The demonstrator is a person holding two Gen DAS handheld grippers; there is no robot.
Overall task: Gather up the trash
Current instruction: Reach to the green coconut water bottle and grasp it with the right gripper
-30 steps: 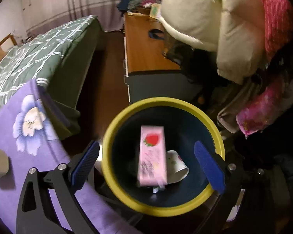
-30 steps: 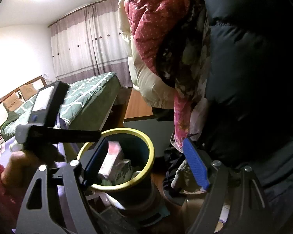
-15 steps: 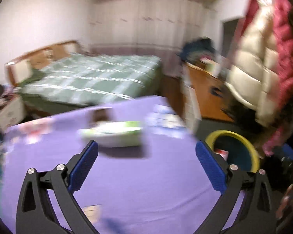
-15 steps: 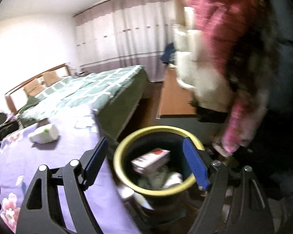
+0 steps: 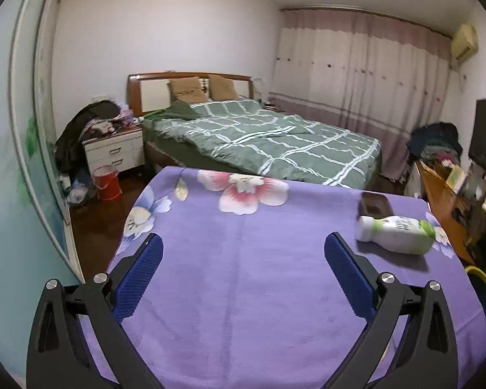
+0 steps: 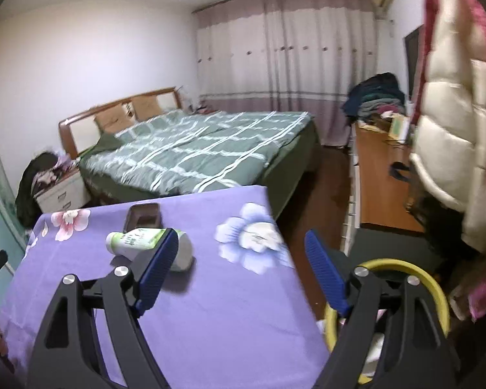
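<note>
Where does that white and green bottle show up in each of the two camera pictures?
Left wrist view: white and green bottle lies at right, beyond the right tong tip.
Right wrist view: bottle lies left of centre, partly behind a tong.
Shared landmark: the dark tray just behind it.

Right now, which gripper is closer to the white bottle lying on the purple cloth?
Right. The right gripper has the white bottle just beyond its left finger. The left gripper faces bare purple cloth, bottle off to its right.

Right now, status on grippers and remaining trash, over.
Left gripper and right gripper open, empty. White plastic bottle with green label lies on purple floral cloth. Dark brown tray just behind it.
</note>
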